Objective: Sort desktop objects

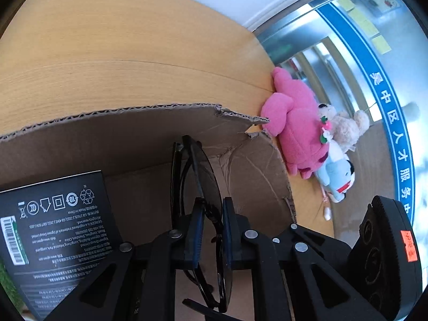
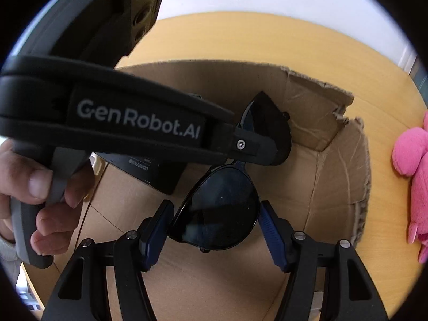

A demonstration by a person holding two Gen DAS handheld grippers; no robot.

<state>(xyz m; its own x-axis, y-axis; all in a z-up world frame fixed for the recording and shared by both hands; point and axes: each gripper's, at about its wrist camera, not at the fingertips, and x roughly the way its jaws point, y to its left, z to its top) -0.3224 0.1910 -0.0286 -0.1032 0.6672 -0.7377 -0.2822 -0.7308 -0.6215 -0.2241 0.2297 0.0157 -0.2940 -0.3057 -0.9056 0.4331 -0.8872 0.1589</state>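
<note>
Brown corrugated cardboard is forming the torn-walled open box [image 2: 318,123] sitting on the light wooden tabletop [image 1: 120,53], and I am holding a pair of black-framed dark-lensed sunglasses [image 2: 222,211] over its floor. My left gripper [image 1: 210,230] is clamping the glasses near the bridge, its blue-padded fingers [image 1: 196,230] nearly together on the frame. My right gripper [image 2: 214,232] is spread wider, its fingers [image 2: 157,230] pressing on either rim of one lens. Inside the box, a black printed carton with white text and a barcode [image 1: 58,230] is leaning at the left wall. Outside the box's torn corner, a pink plush toy [image 1: 297,128] is lying on the tabletop, touching a beige plush bear [image 1: 347,128] and a pale blue plush animal [image 1: 337,179].
</note>
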